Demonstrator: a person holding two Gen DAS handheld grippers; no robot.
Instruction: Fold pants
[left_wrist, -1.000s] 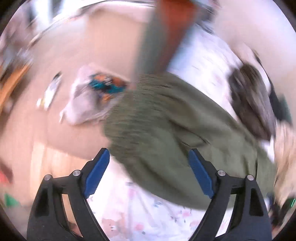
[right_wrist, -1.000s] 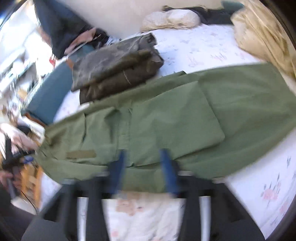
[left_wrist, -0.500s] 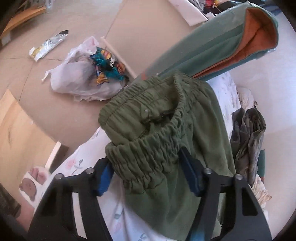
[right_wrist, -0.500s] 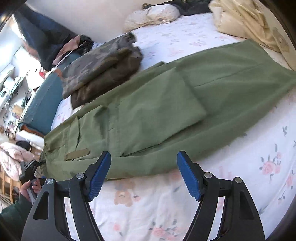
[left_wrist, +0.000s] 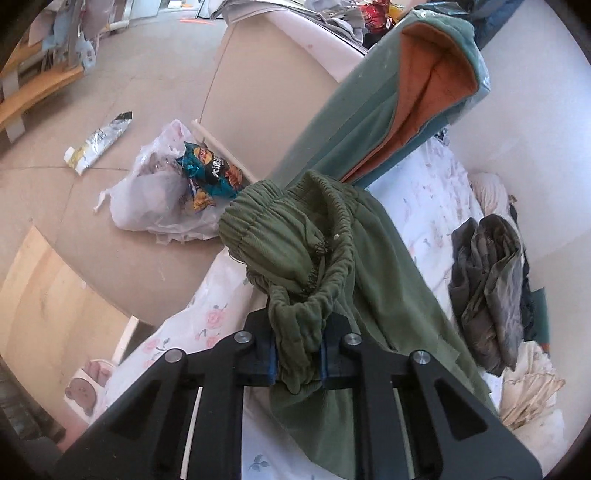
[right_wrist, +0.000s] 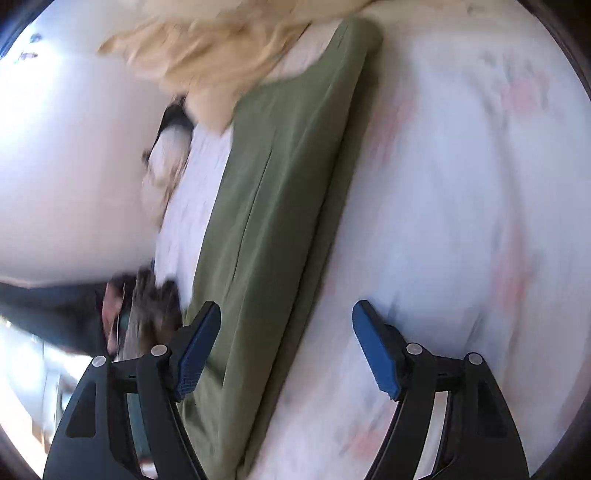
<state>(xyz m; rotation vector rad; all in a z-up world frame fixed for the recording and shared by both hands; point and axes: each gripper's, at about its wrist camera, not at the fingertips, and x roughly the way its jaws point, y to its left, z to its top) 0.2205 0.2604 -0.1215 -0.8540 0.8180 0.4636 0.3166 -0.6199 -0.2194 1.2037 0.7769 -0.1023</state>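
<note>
my left gripper (left_wrist: 297, 360) is clamped tight on the gathered elastic waistband of the olive-green cotton pants (left_wrist: 291, 258), lifted off the white floral bedsheet (left_wrist: 432, 192). my right gripper (right_wrist: 286, 345) stands wide apart and holds nothing, one finger over the legs lying flat on the sheet. i judge this the grasp step; next, the right must pinch the leg end and carry it toward the waistband.

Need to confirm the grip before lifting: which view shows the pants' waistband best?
Left wrist view: the green pants' elastic waistband is sharp, bunched and pinched in the left gripper. Right wrist view is blurred, showing only flat pant leg ahead of the open right gripper.
</note>
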